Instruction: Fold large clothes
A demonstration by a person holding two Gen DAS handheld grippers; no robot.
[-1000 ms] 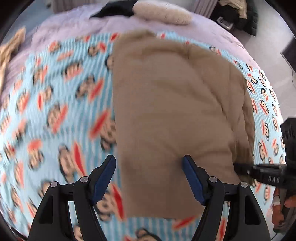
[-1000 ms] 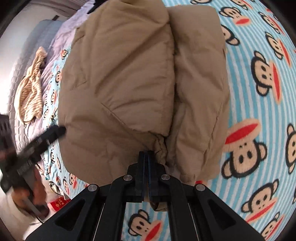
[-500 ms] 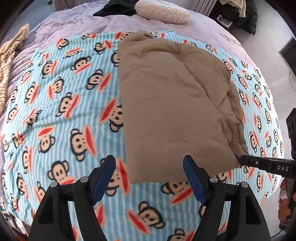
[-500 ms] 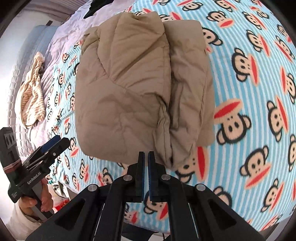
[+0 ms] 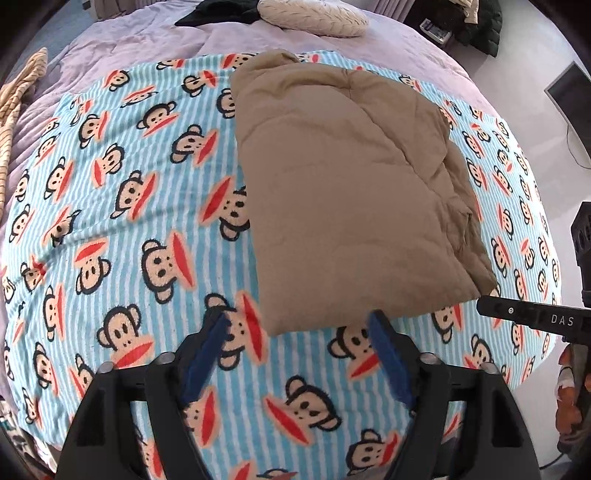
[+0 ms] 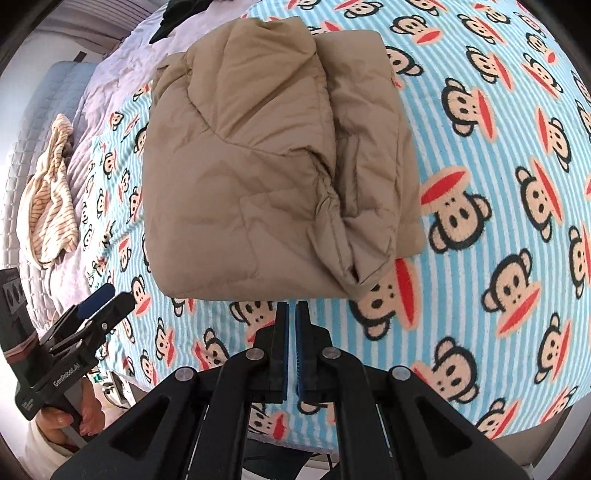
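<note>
A tan padded jacket (image 5: 347,192) lies folded into a thick block on the monkey-print blanket (image 5: 122,229); it also shows in the right wrist view (image 6: 266,162), with a bunched cuff at its near right corner. My left gripper (image 5: 301,325) is open and empty, hovering just short of the jacket's near edge. My right gripper (image 6: 291,314) is shut and empty, just off the jacket's near edge. The right gripper's tip shows at the right of the left wrist view (image 5: 532,315), and the open left gripper shows at the lower left of the right wrist view (image 6: 103,306).
The blanket (image 6: 498,184) covers a lilac bed (image 5: 147,40). A striped beige garment (image 6: 50,199) lies at the bed's left side. A cream knitted pillow (image 5: 314,14) and dark clothes (image 5: 218,13) lie at the far end. Floor and a dark screen (image 5: 570,99) are right.
Both grippers have pulled back from the jacket toward the near edge of the bed. The right gripper, earlier shut against the jacket's cuff, is now clear of it.
</note>
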